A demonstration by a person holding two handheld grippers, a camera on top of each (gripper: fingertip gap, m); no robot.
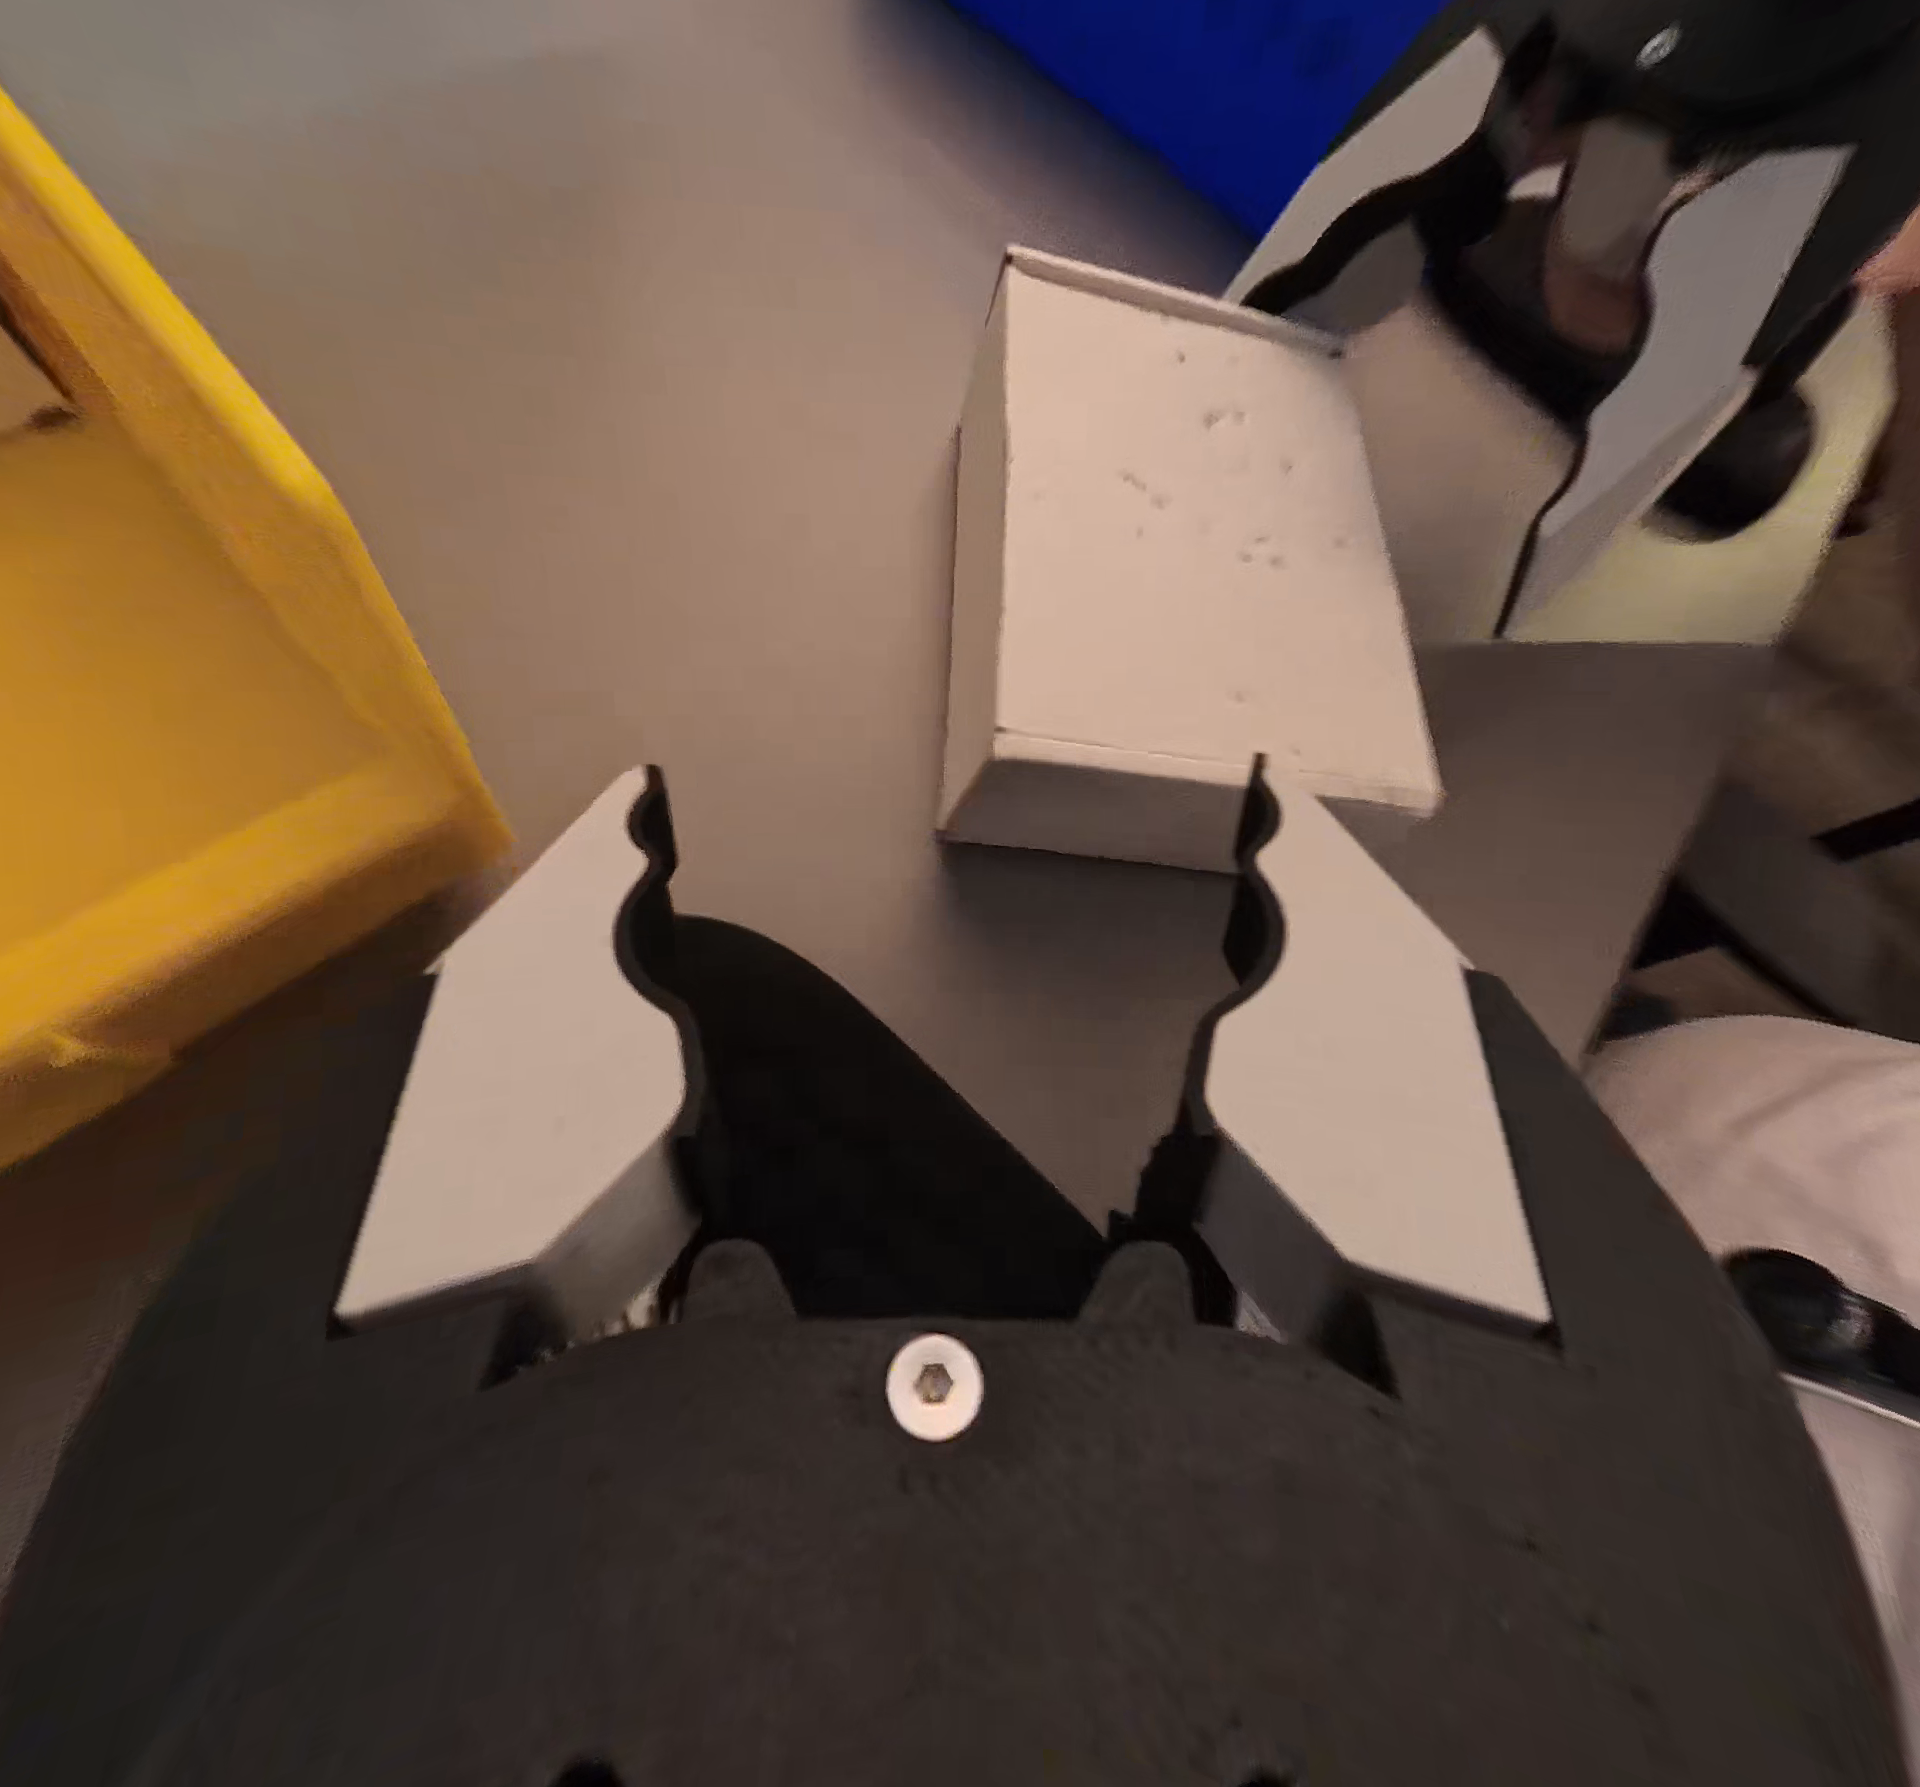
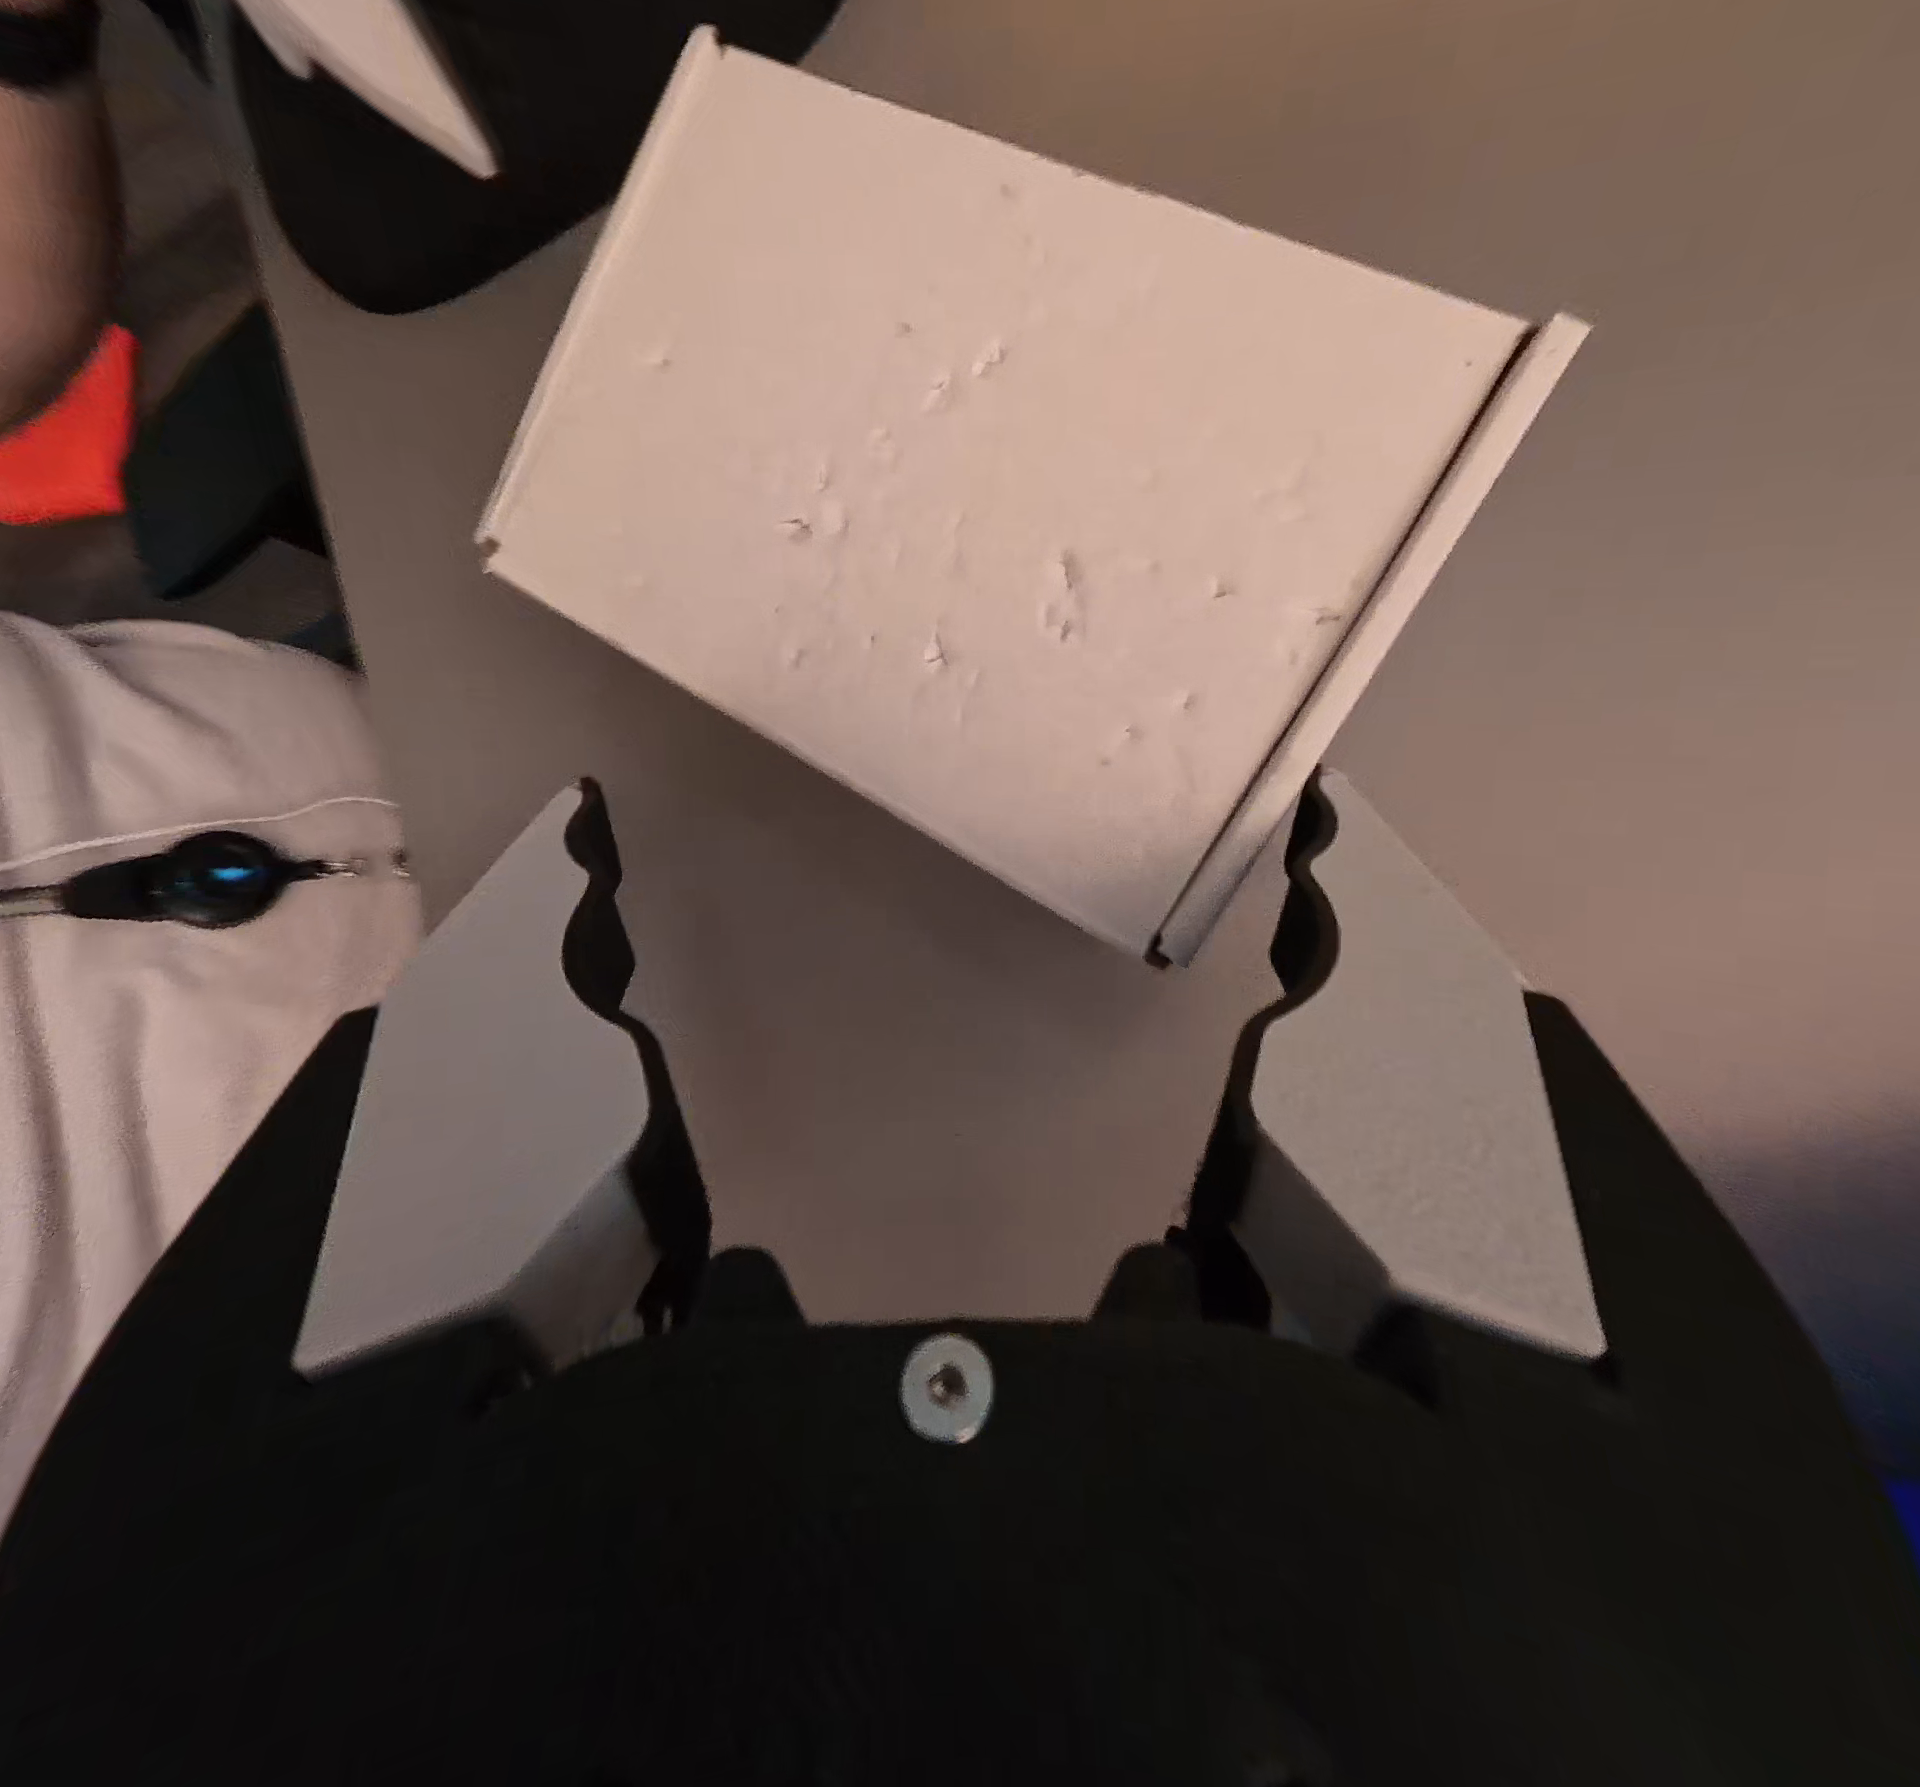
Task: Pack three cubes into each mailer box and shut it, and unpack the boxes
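Closed white cardboard mailer box, lid dented, sits on the grey table near its corner, between both grippers. Left gripper hovers just short of it, fingers spread, empty. Right gripper above it, fingers wide apart, empty. Yellow plastic bin on the left, blue plastic bin behind the box.

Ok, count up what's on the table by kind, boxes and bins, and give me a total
White mailer box: 1, closed
Yellow bin: 1
Blue bin: 1
Total: 3
No cubes in view.
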